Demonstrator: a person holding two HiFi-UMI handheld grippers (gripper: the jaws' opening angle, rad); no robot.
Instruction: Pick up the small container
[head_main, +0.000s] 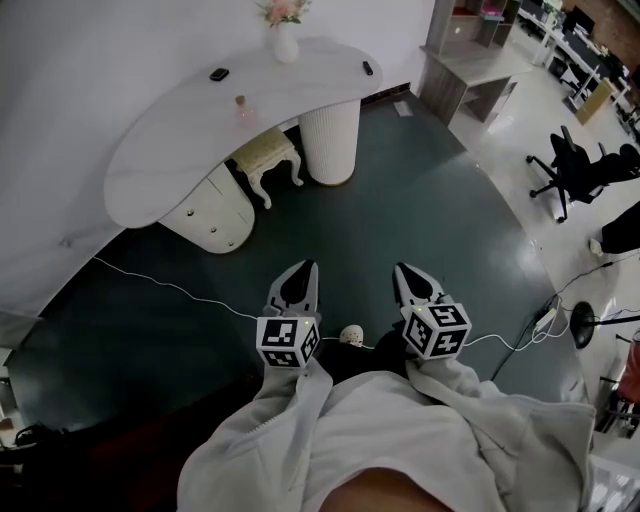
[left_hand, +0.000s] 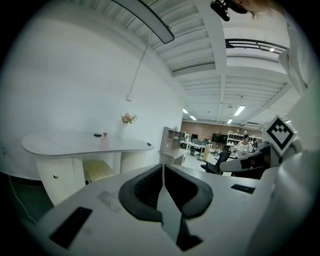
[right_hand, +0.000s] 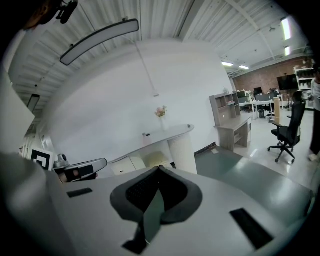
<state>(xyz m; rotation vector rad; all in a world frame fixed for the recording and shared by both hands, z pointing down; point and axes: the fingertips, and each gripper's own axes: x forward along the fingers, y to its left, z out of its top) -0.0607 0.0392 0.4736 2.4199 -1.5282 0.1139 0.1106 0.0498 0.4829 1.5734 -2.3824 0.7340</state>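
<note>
Small container stands far away on the bench; your left gripper and right gripper carry fingers shut and empty, because nothing's within reach yet.

The right gripper has its jaws pressed together with nothing between them, and it faces a curved white desk standing far off against the white wall. A vase of flowers stands on the desk, a pale stool sits beneath it, and the left gripper shows near at the left. At the far right are a wooden shelf unit and an office chair.
</note>
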